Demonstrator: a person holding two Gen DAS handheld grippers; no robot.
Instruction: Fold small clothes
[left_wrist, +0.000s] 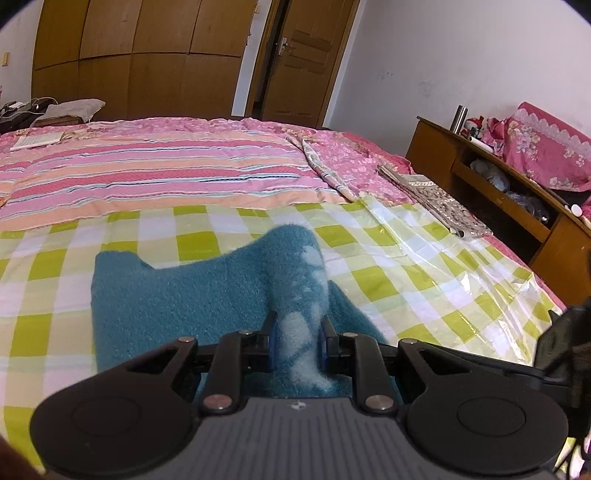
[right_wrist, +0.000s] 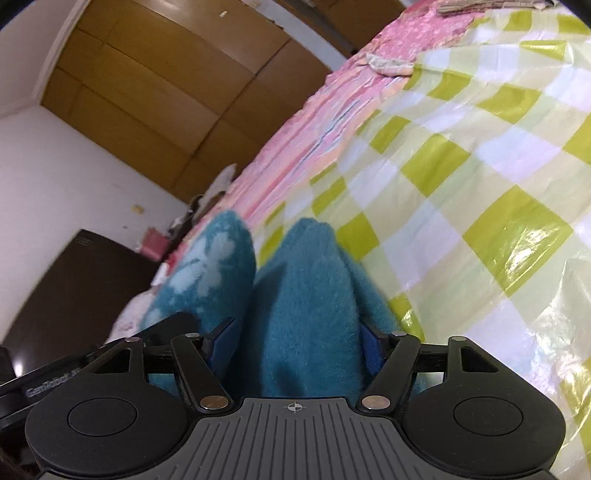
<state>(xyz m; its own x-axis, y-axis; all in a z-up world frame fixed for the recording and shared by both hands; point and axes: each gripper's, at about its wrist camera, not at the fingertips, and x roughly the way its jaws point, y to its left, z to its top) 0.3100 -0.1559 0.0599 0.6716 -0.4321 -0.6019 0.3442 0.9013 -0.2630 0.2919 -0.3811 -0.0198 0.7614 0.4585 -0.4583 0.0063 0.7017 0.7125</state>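
A fuzzy teal garment with pale blue-white markings (left_wrist: 177, 295) lies on the green-and-white checked plastic sheet (left_wrist: 406, 273) on the bed. My left gripper (left_wrist: 298, 343) is shut on a raised fold of it, the fold standing up between the blue pads. In the right wrist view my right gripper (right_wrist: 295, 347) is shut on a thick bunch of the same teal garment (right_wrist: 306, 295), lifted off the checked sheet (right_wrist: 480, 184). A second fold with pale markings (right_wrist: 207, 273) hangs to its left. The fingertips are hidden in the cloth.
A pink striped quilt (left_wrist: 147, 173) covers the far bed. A folded patterned cloth (left_wrist: 439, 199) lies at the bed's right edge. A wooden headboard shelf (left_wrist: 517, 206) stands right. Wardrobe and door (left_wrist: 295, 59) stand behind.
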